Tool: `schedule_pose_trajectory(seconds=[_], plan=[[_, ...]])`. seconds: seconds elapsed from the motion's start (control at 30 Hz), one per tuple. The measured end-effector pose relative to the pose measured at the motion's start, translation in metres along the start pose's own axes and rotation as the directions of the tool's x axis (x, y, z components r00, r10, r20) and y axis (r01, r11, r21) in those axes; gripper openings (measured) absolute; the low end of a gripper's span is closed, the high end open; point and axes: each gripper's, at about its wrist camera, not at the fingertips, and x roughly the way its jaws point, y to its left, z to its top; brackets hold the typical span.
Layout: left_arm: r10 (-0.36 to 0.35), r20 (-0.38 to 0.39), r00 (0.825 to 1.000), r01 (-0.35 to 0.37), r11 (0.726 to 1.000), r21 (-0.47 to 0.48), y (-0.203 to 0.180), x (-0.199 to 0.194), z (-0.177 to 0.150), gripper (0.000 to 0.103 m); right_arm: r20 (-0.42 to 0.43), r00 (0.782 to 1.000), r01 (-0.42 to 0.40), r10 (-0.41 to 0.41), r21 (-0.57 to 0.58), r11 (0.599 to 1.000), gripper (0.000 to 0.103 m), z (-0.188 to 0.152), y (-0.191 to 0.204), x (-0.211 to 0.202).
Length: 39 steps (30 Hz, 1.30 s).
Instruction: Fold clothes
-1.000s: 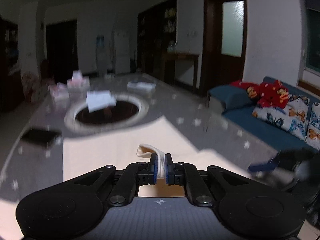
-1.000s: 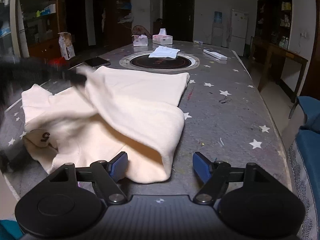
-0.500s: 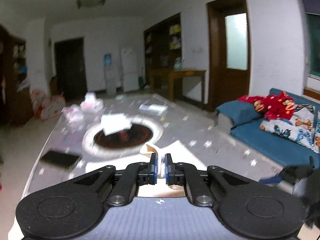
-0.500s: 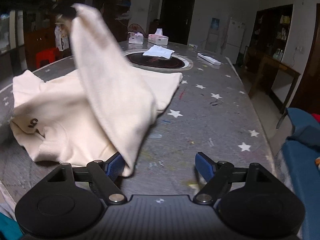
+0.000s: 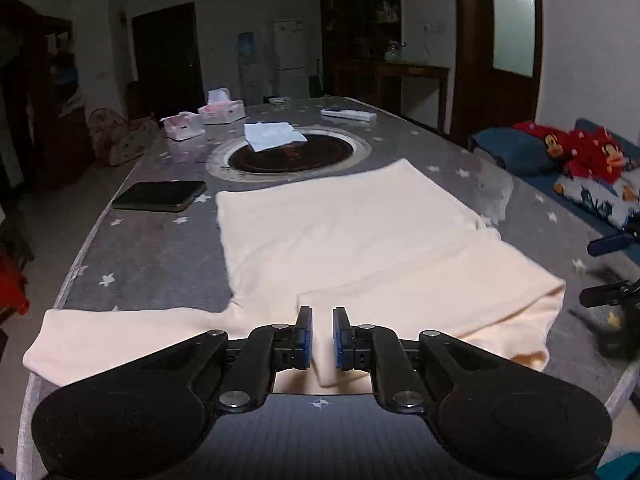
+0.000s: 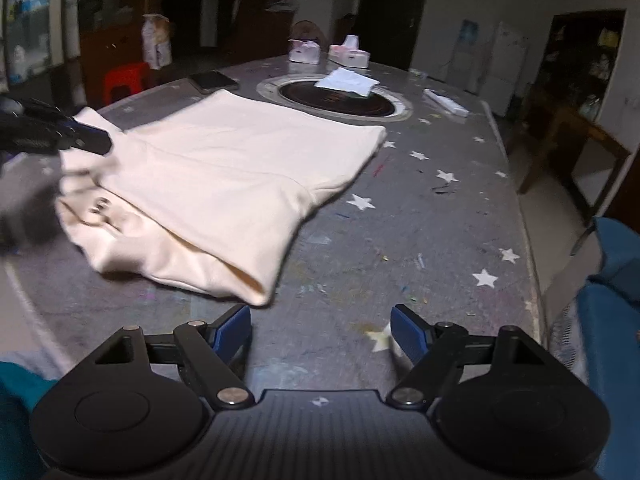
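A cream garment [image 5: 344, 232] lies spread on the grey star-patterned table [image 5: 152, 248], one side folded over its middle and a sleeve stretching left. My left gripper [image 5: 322, 338] sits low at the near edge, shut on a narrow fold of the cream garment. In the right wrist view the garment [image 6: 224, 168] lies ahead and to the left, and the left gripper [image 6: 86, 140] pinches its far left edge. My right gripper [image 6: 320, 332] hovers open over bare table, just right of the garment's folded corner, holding nothing.
A dark phone [image 5: 160, 196] lies left of the garment. Behind it a round inset hob [image 5: 288, 154] carries a white tissue [image 5: 272, 136]. Tissue boxes [image 5: 222, 110] and a remote [image 5: 348, 114] sit farther back. A blue sofa with red plush toys [image 5: 580, 152] stands to the right.
The left gripper lifted the held part of the garment high, carried it across and brought it down onto the garment. The right gripper stayed open near the folded corner.
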Motion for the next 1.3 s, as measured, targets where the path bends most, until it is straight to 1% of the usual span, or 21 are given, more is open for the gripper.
schedule_pose_trajectory(seconds=[0.07,0.13,0.17,0.2,0.23,0.3,0.37,0.43,0.5,0.57,0.63,0.67,0.7,0.73,0.87,0.93,1.03,1.1,1.2,1.27,1.3], plan=[[-0.017,0.02,1.0,0.017,1.0,-0.014,0.0,-0.004,0.003,0.012,0.041,0.998,-0.038,0.037,0.021,0.999,0.069,0.011,-0.003,-0.006],[-0.044,0.031,0.999,0.045,0.999,-0.016,-0.004,-0.001,0.006,0.012,0.085,0.994,-0.071,0.067,0.042,0.997,0.06,0.023,-0.004,-0.004],[-0.061,0.03,0.998,0.061,0.998,-0.016,-0.007,0.003,0.007,0.012,0.103,0.991,-0.09,0.084,0.053,0.995,0.059,0.029,-0.005,0.0],[-0.077,0.03,0.997,0.078,0.997,-0.016,-0.01,0.006,0.008,0.012,0.113,0.988,-0.107,0.1,0.059,0.992,0.053,0.034,-0.004,0.007],[-0.098,0.025,0.995,0.098,0.995,-0.016,-0.013,0.011,0.008,0.012,0.122,0.986,-0.124,0.116,0.063,0.99,0.05,0.039,-0.004,0.013],[-0.106,0.012,0.994,0.106,0.994,-0.024,-0.014,0.024,0.009,0.013,0.12,0.98,-0.171,0.162,0.076,0.982,0.046,0.048,-0.001,0.033],[-0.096,-0.004,0.995,0.096,0.995,-0.042,-0.013,0.036,0.009,0.013,0.111,0.977,-0.189,0.18,0.074,0.979,0.045,0.054,0.002,0.051],[-0.059,-0.02,0.998,0.058,0.996,-0.069,-0.008,0.045,0.007,0.016,0.098,0.978,-0.193,0.185,0.077,0.978,0.045,0.056,0.004,0.065],[-0.049,-0.04,0.998,0.044,0.992,-0.115,0.001,0.05,0.003,0.016,0.08,0.979,-0.194,0.187,0.083,0.977,0.045,0.055,0.006,0.078],[-0.057,-0.033,0.998,0.052,0.989,-0.139,0.007,0.047,0.001,0.017,0.072,0.981,-0.188,0.183,0.078,0.979,0.045,0.053,0.007,0.082],[-0.052,-0.017,0.998,0.049,0.988,-0.143,0.009,0.04,0.001,0.024,0.076,0.981,-0.184,0.179,0.067,0.981,0.045,0.054,0.008,0.078],[-0.055,-0.001,0.998,0.054,0.987,-0.148,0.01,0.037,0.002,0.031,0.084,0.98,-0.186,0.181,0.064,0.98,0.045,0.056,0.009,0.076],[-0.058,0.011,0.998,0.059,0.986,-0.153,0.011,0.036,0.002,0.033,0.091,0.979,-0.189,0.183,0.063,0.98,0.045,0.057,0.01,0.074],[-0.06,0.018,0.998,0.062,0.986,-0.156,0.011,0.036,0.002,0.033,0.097,0.978,-0.191,0.184,0.063,0.98,0.045,0.058,0.011,0.074],[-0.031,-0.027,0.999,0.026,0.984,-0.174,0.013,0.046,-0.003,0.033,0.069,0.981,-0.186,0.181,0.067,0.98,0.046,0.057,0.015,0.085],[-0.028,-0.013,1.0,0.025,0.98,-0.199,0.02,0.037,-0.006,0.033,0.073,0.983,-0.174,0.171,0.048,0.984,0.046,0.058,0.019,0.082],[0.045,0.018,0.999,-0.039,0.967,-0.253,0.04,0.016,-0.011,0.033,0.093,0.978,-0.191,0.186,0.043,0.981,0.047,0.061,0.021,0.074],[0.13,0.025,0.991,-0.118,0.95,-0.289,0.056,0.005,-0.015,0.033,0.105,0.975,-0.199,0.195,0.037,0.979,0.047,0.063,0.023,0.069],[0.282,-0.002,0.959,-0.263,0.893,-0.366,0.087,-0.005,-0.021,0.033,0.113,0.971,-0.214,0.21,0.026,0.976,0.047,0.065,0.03,0.065],[0.353,-0.03,0.935,-0.334,0.848,-0.412,0.106,-0.009,-0.026,0.034,0.117,0.968,-0.226,0.223,0.017,0.974,0.047,0.065,0.034,0.061],[0.387,-0.046,0.921,-0.367,0.823,-0.434,0.115,-0.011,-0.029,0.037,0.121,0.966,-0.23,0.227,0.013,0.973,0.049,0.065,0.036,0.059]])
